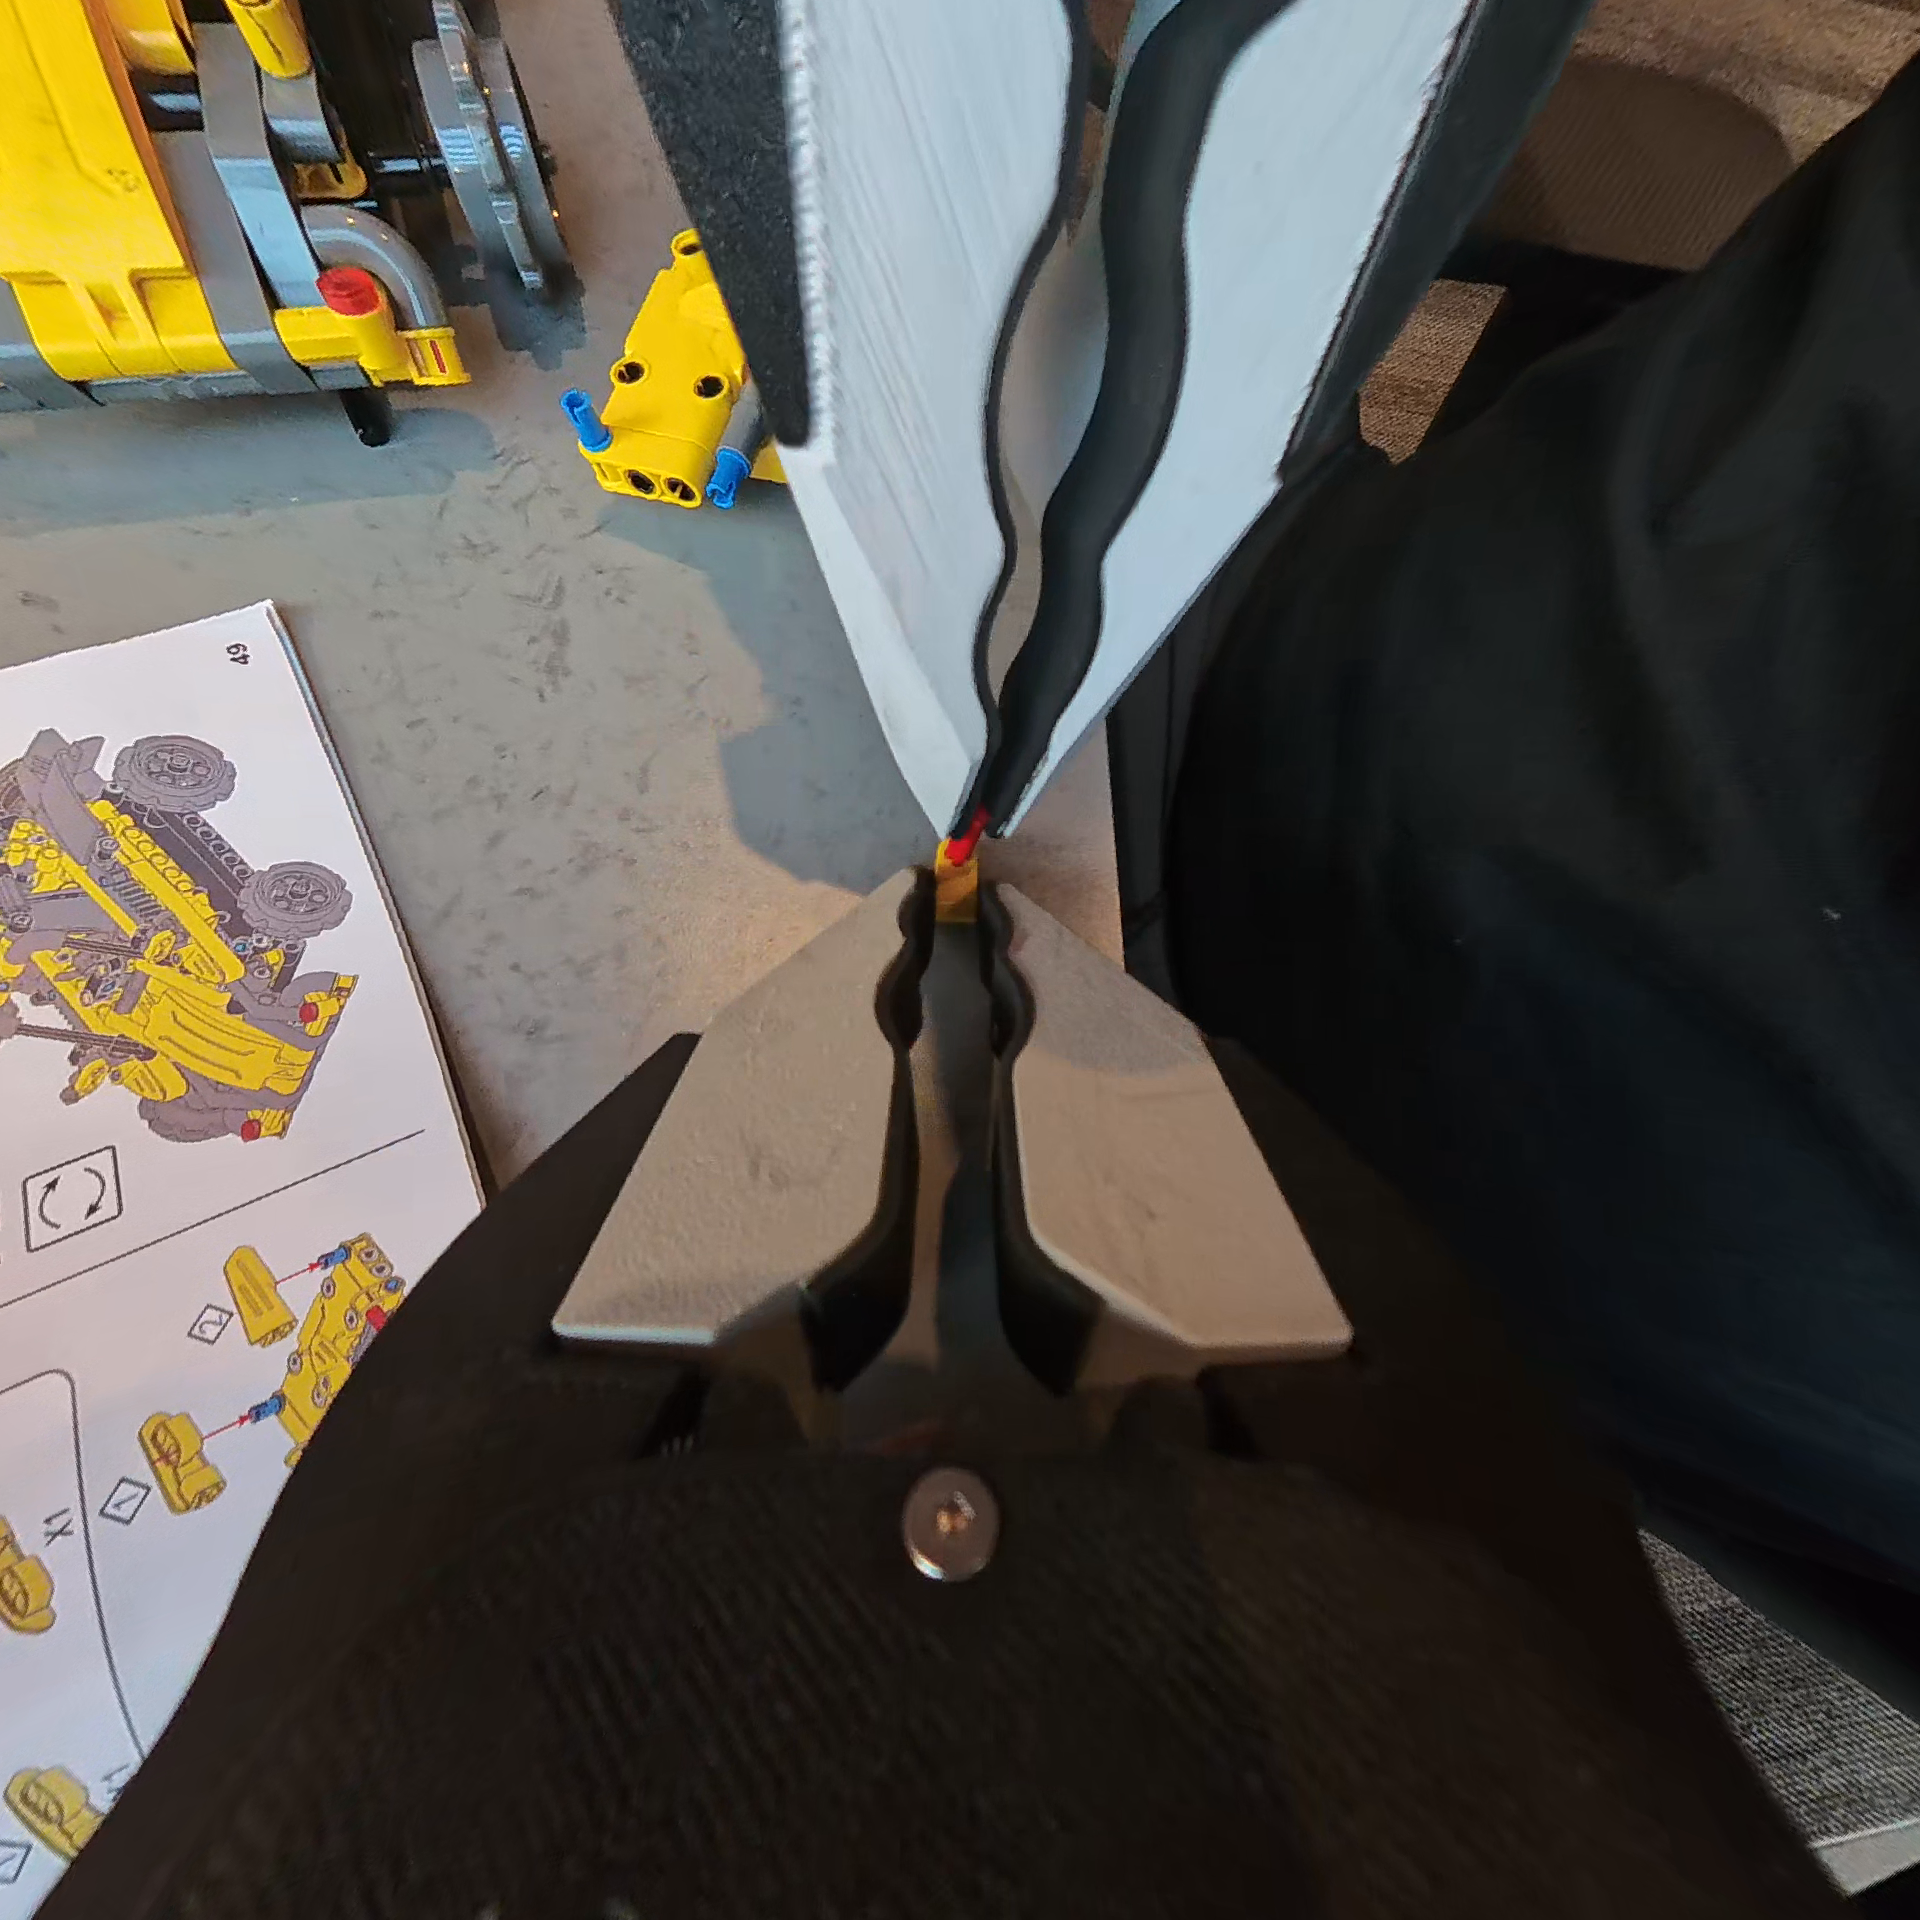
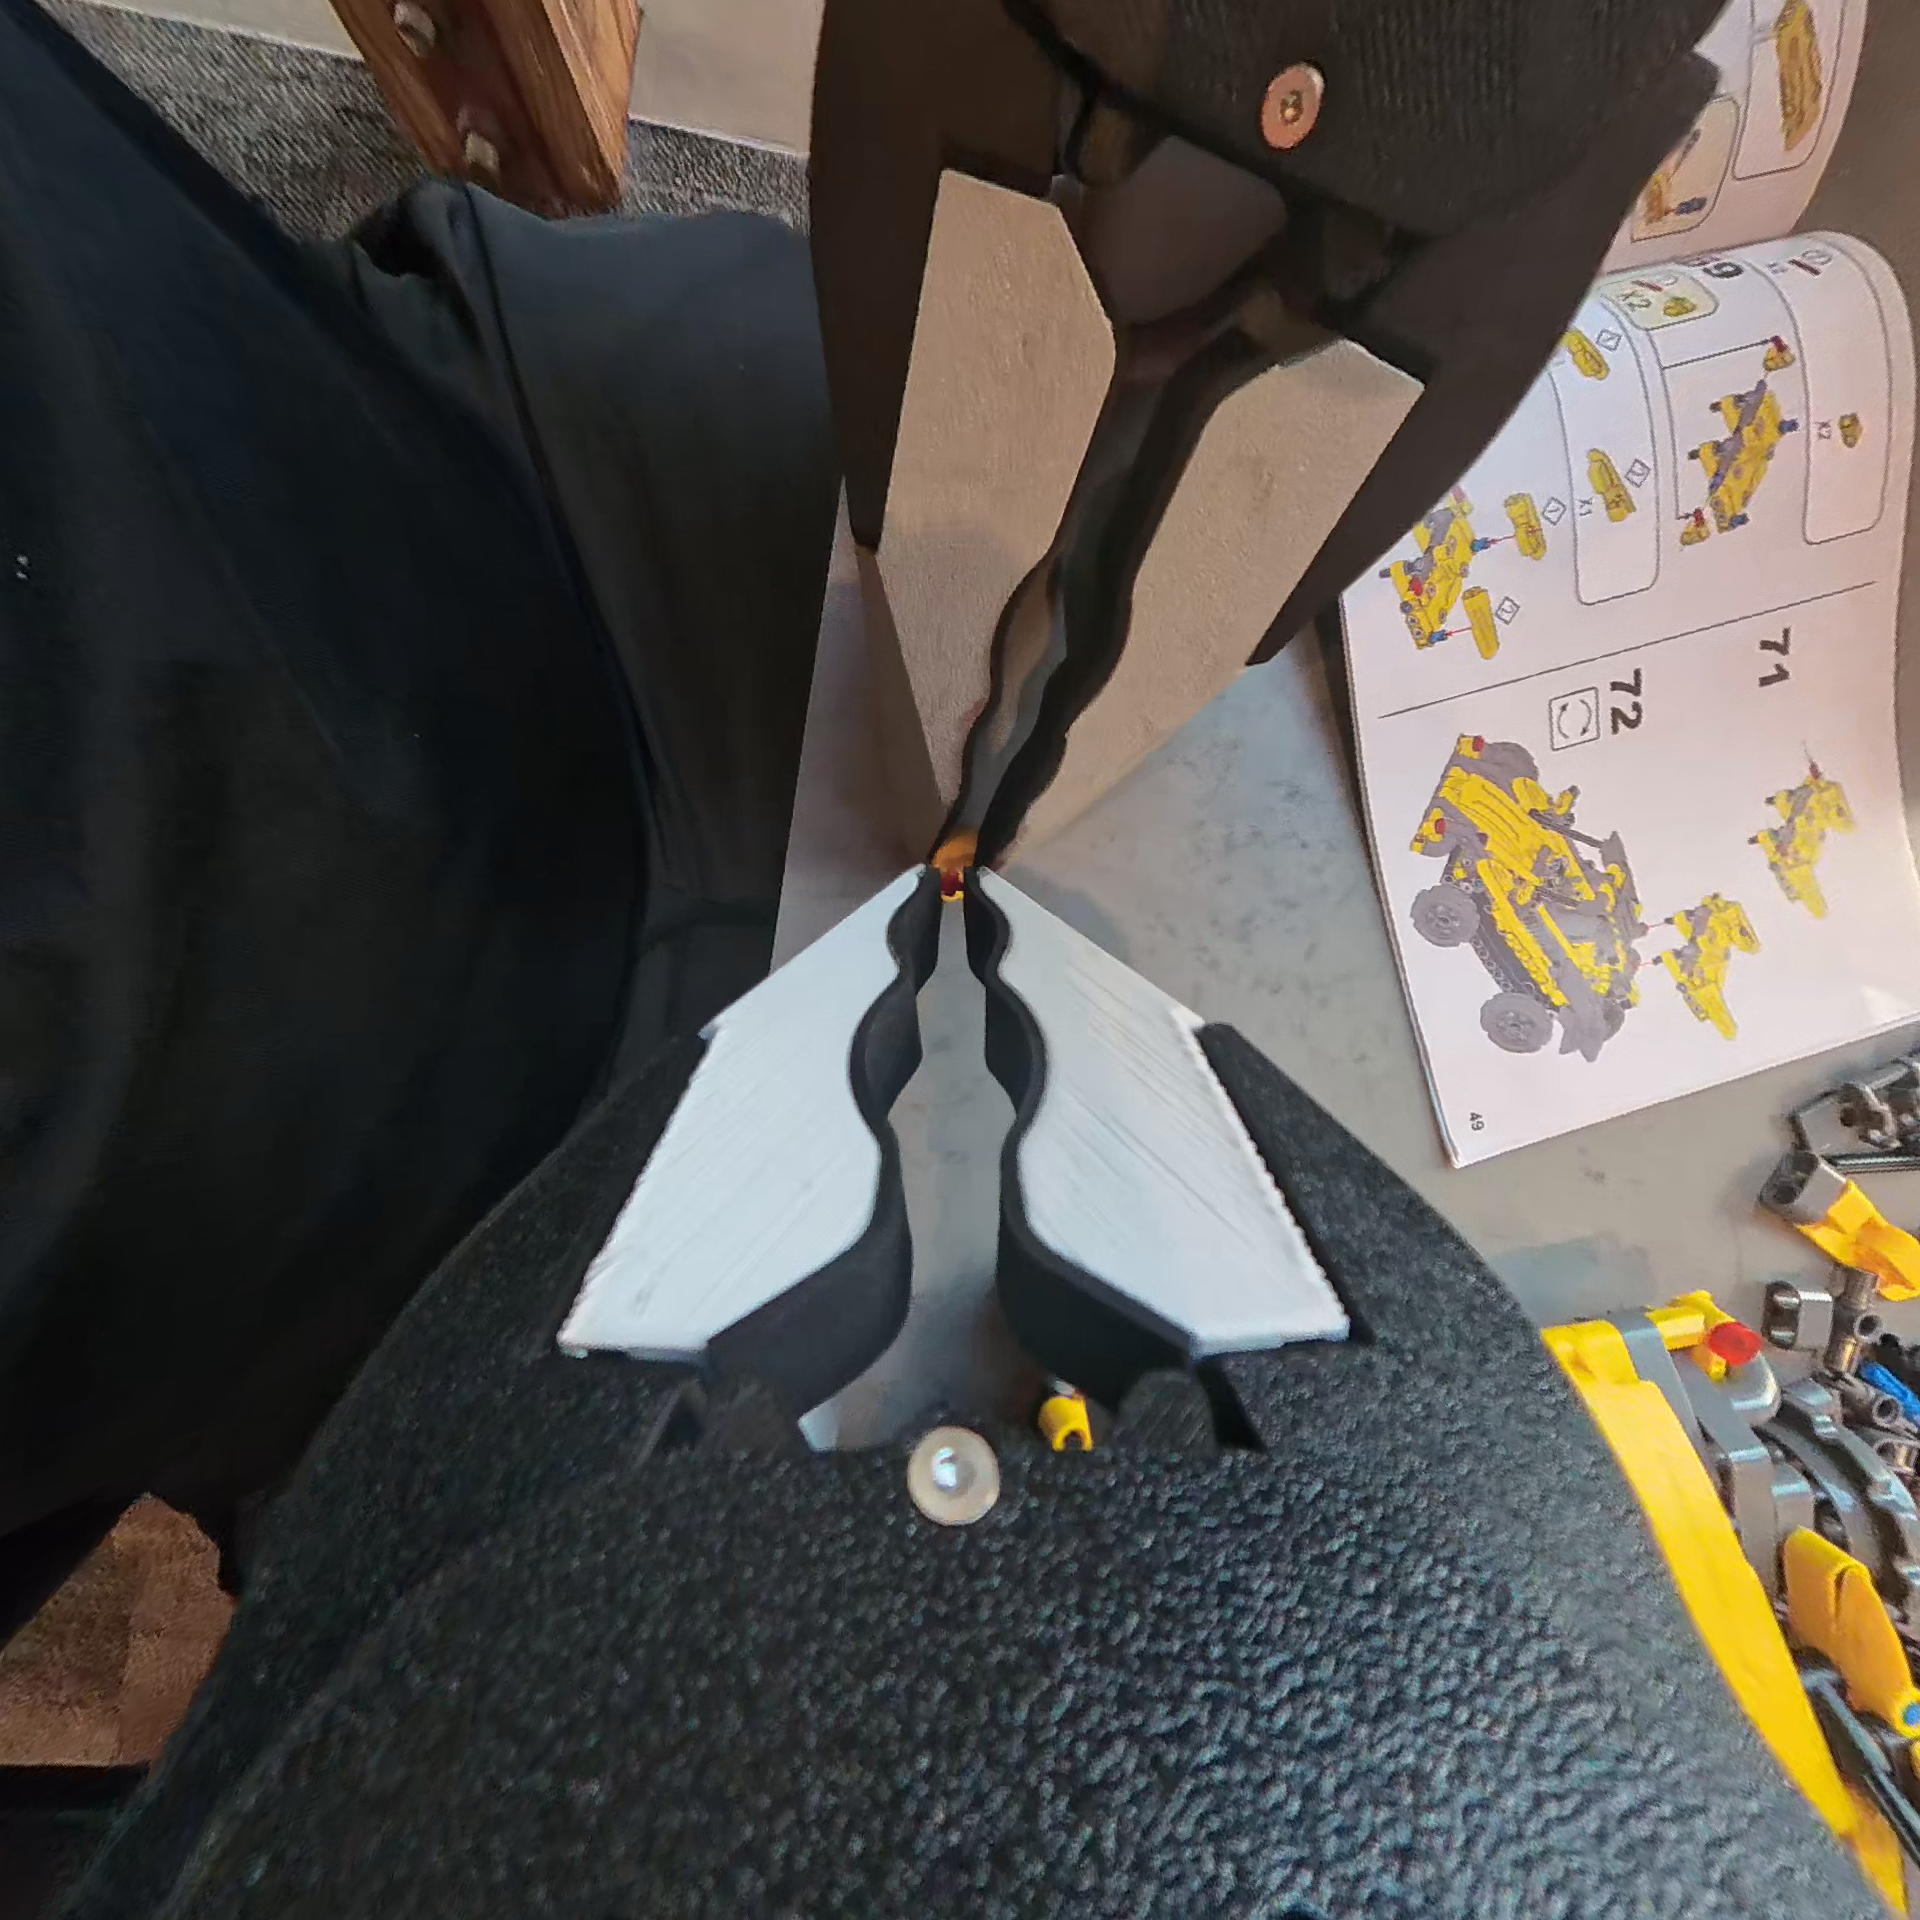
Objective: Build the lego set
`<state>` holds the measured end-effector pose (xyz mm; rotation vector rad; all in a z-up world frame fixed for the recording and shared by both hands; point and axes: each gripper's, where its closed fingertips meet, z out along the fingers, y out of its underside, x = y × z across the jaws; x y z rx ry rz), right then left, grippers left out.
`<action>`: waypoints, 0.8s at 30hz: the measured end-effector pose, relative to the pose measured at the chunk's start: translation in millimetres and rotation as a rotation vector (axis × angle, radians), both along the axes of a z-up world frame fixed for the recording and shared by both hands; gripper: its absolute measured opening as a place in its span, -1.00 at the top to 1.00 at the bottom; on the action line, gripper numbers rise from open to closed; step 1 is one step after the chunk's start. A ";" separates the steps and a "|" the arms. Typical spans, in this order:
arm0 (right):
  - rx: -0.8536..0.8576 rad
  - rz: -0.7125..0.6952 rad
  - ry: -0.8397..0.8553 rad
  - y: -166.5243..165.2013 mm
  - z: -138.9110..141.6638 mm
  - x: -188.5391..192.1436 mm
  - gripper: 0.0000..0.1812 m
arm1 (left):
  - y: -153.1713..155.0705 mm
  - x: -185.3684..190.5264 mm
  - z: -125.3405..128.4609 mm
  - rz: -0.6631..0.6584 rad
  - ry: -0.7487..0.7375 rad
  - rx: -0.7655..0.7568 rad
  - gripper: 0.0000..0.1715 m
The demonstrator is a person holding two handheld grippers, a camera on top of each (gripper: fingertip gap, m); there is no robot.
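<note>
On the grey table [image 1: 540, 727], a big yellow and grey brick vehicle [image 1: 156, 208] stands at the far left of the left wrist view, with an open instruction booklet [image 1: 208, 1039] lying nearer and loose grey and yellow parts [image 2: 1849, 1195] beside the booklet in the right wrist view. A yellow block [image 1: 665, 405] with blue pins lies by itself between the vehicle and the grippers. A person's black clothing [image 1: 1558, 935] fills the side past the table edge. Above that edge the two grippers meet tip to tip. The left gripper [image 1: 954, 899], with grey fingers, is clamped on a small yellow piece [image 1: 954, 883]. The right gripper [image 2: 948, 883], with white fingers, pinches a red pin [image 1: 975, 826] that touches the yellow piece's end. A small yellow part [image 2: 1062, 1421] sits down between the right gripper's fingers near its base.
</note>
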<state>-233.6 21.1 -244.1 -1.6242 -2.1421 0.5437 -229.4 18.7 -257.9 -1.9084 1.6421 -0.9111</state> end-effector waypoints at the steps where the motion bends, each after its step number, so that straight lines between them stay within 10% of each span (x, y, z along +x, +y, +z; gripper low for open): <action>1: 0.010 0.006 -0.015 -0.1 -1.2 0.8 0.95 | 0.0 0.1 0.1 0.000 0.000 -0.002 0.95; 24: -0.053 -0.108 0.023 3.2 -7.7 -0.2 0.95 | 3.5 0.8 -0.5 0.024 0.002 0.019 0.95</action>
